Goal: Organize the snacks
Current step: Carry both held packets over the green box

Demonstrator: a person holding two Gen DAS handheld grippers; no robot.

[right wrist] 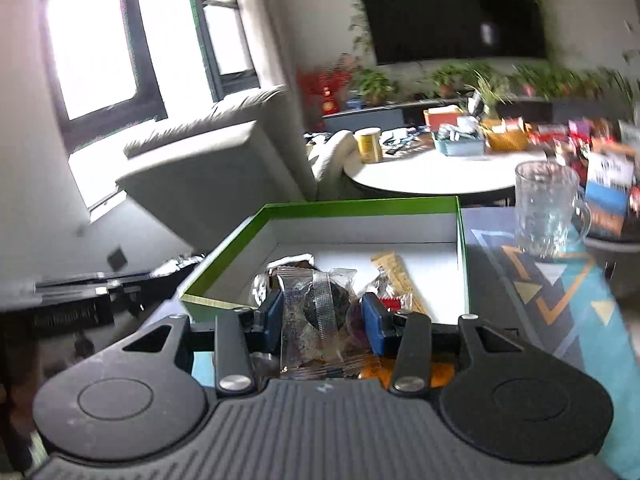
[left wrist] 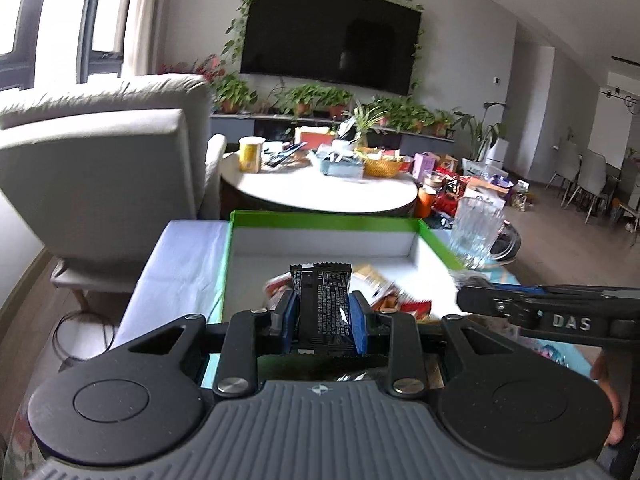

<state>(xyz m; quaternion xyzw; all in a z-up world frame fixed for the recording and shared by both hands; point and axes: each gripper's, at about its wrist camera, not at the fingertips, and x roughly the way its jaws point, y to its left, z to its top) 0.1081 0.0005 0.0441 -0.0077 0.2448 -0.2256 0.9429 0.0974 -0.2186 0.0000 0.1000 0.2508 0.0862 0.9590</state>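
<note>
Carrying both snacks toward green box (right wrist: 362,205): left gripper (left wrist: 323,312) pinches black wrapper (left wrist: 322,300), right gripper (right wrist: 322,314) clamps clear-wrapped cake (right wrist: 314,312). Best move each over bare box floor beyond the snack pile, lower, then release.

A black snack bar (left wrist: 321,304) with fine white print stands upright, pinched at its sides. A clear-wrapped dark cake (right wrist: 316,312) is likewise clamped upright. Beyond both, a green-rimmed, white-lined box (right wrist: 360,236) holds a tan bar (right wrist: 396,280) and several loose wrapped snacks (left wrist: 404,300).
</note>
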